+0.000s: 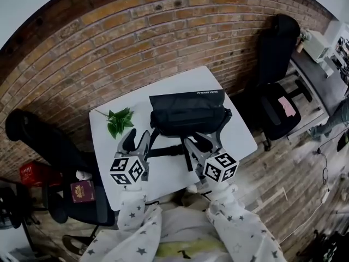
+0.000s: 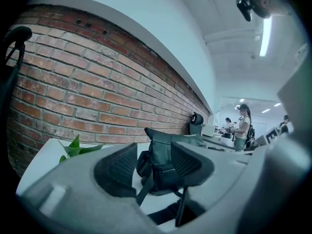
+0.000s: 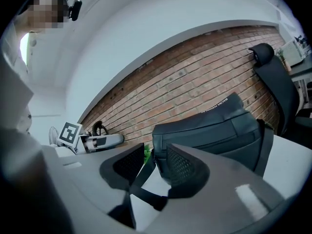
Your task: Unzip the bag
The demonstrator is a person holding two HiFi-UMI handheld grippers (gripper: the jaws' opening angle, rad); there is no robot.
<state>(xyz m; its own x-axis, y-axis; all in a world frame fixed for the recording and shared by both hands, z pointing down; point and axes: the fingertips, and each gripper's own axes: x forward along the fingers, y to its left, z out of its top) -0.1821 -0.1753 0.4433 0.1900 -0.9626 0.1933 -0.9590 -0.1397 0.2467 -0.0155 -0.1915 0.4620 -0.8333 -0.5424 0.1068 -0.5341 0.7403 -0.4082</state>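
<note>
Over the near edge of the surface: left gripper and right gripper, fingers of both spread, pinching nothing, flanking the trailing strap, probably to brace and unzip. Just beyond, mid-surface, upright: the bag, apparently closed. Farther left, leaves.

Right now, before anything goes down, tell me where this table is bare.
Bare: the table strip between bag and brick wall, and the right corner beside the bag. Crowded: the front, with strap, left gripper and right gripper; leaves lie left.
</note>
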